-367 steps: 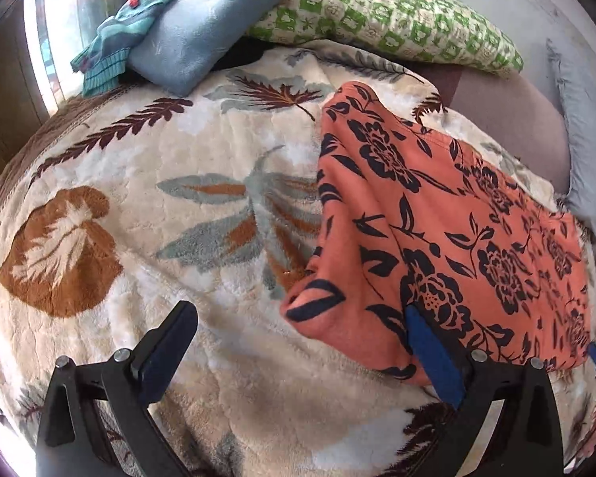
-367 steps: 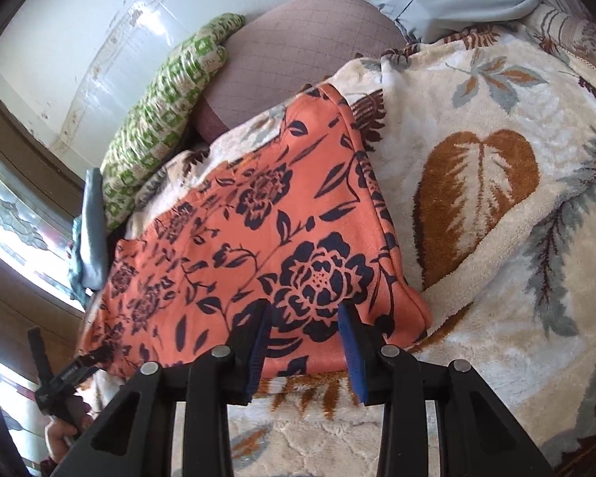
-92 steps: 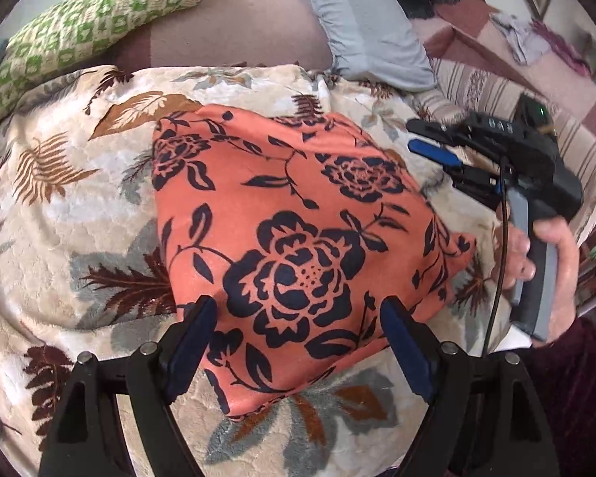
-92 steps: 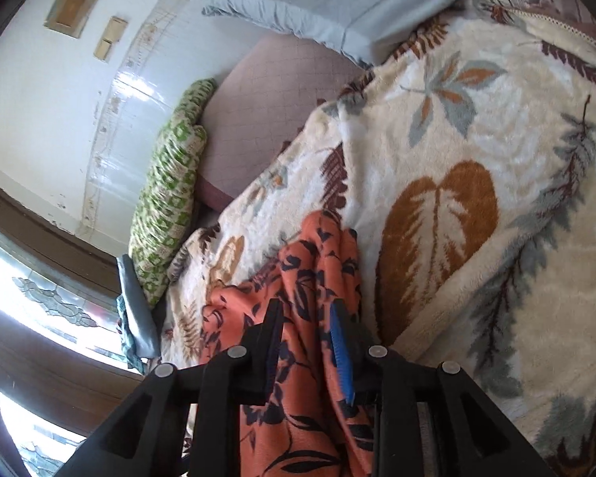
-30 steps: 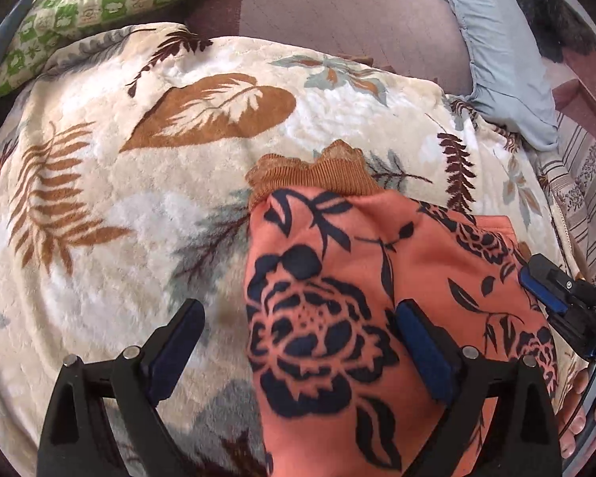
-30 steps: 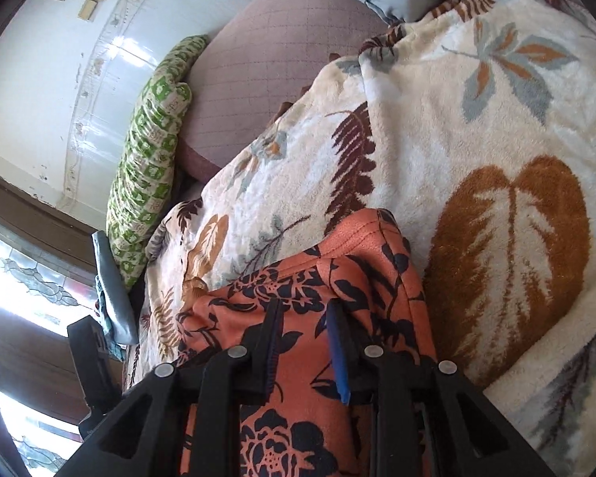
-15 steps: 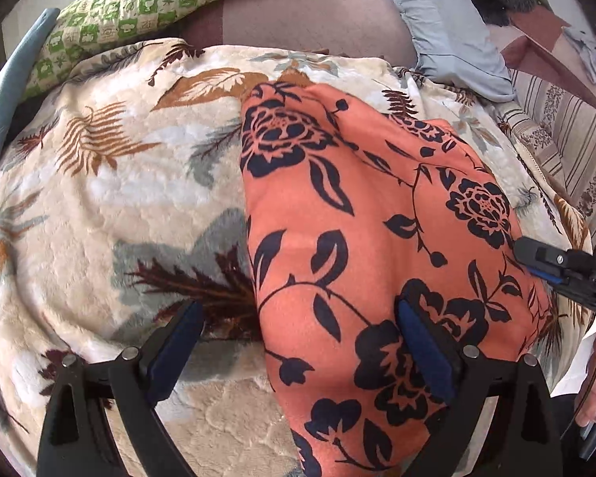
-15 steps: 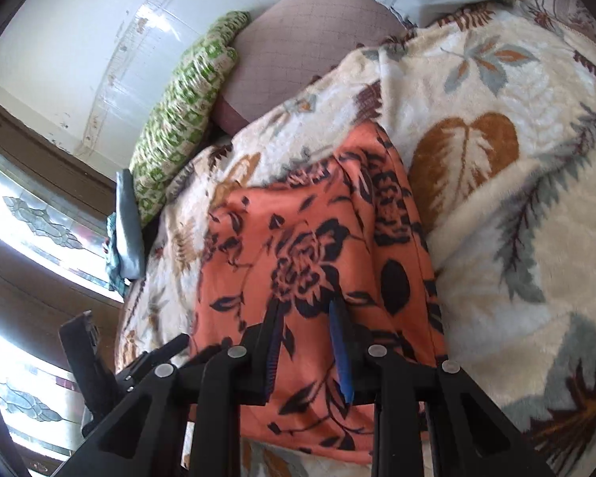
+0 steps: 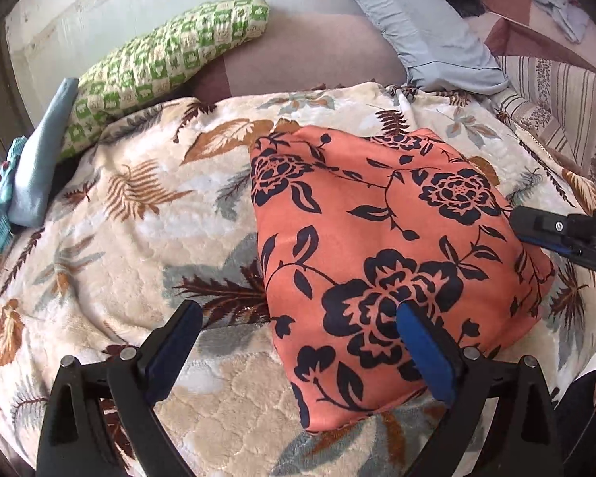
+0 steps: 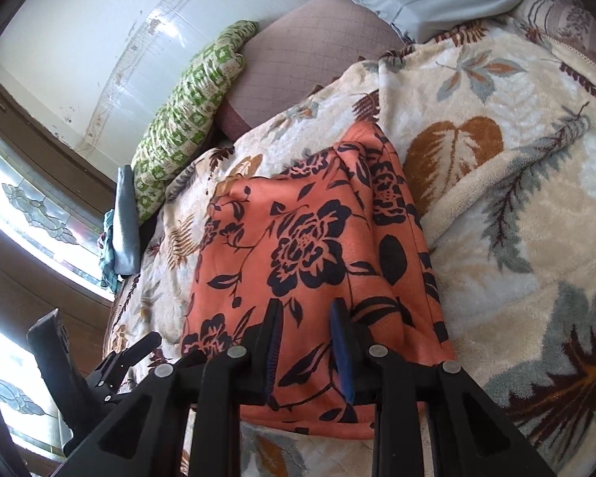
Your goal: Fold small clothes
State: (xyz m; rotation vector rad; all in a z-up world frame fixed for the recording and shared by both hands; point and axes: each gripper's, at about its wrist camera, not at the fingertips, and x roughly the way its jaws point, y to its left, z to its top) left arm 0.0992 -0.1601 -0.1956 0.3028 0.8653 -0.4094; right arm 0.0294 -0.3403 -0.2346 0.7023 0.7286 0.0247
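An orange garment with black flowers (image 9: pixel 377 246) lies folded on the leaf-patterned blanket (image 9: pixel 139 238). It also shows in the right wrist view (image 10: pixel 306 262). My left gripper (image 9: pixel 298 330) is open and empty, its right finger over the garment's near edge. My right gripper (image 10: pixel 304 326) hovers above the garment's near end with its jaws a narrow gap apart and nothing between them. The right gripper also shows at the right edge of the left wrist view (image 9: pixel 536 226).
A green checked pillow (image 9: pixel 159 59), a grey-blue pillow (image 9: pixel 417 28) and a folded blue cloth (image 9: pixel 39 151) lie along the back. A mauve mattress (image 9: pixel 298 55) and wall are behind. A window (image 10: pixel 28 206) is on the left side.
The garment has gone from a long strip to a shorter folded block lying flat. Both grippers have drawn back from it; the right one holds no cloth now.
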